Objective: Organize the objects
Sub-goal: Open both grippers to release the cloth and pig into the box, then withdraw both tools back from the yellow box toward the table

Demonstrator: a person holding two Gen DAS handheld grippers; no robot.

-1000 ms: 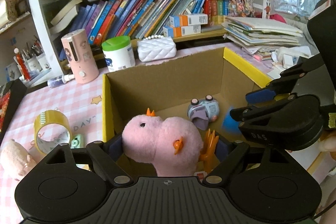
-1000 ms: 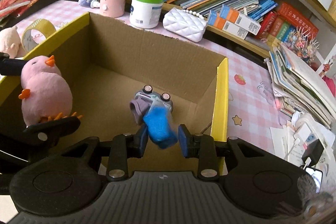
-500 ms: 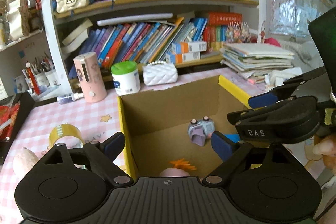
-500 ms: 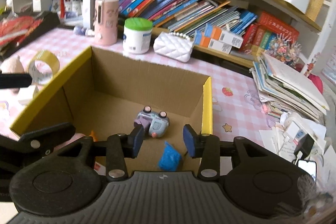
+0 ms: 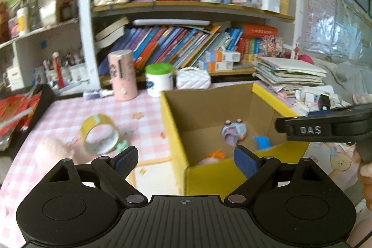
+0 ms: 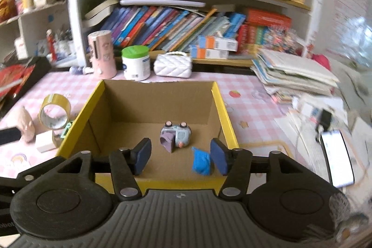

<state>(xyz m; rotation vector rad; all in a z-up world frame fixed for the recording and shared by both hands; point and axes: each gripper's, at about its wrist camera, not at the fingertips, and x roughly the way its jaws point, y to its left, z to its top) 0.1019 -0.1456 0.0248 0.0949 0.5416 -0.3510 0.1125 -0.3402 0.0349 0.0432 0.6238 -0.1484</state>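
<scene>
Both of my grippers let go within the last second: the pink plush [image 5: 209,159] that the left gripper [image 5: 186,160] was pinching now lies in the cardboard box [image 6: 223,106], low in the left view, and the blue bag [image 6: 201,161] dropped from the right gripper [image 6: 181,156] sits on the box floor beside the toy car [image 6: 176,135] at frame centre. I judge these 3 items sorted. Both sets of jaws are spread with nothing between them, pulled back above the near wall. The tape roll [image 5: 99,134] and another plush [image 5: 52,151] wait on the desk [image 5: 144,108] at lower left.
</scene>
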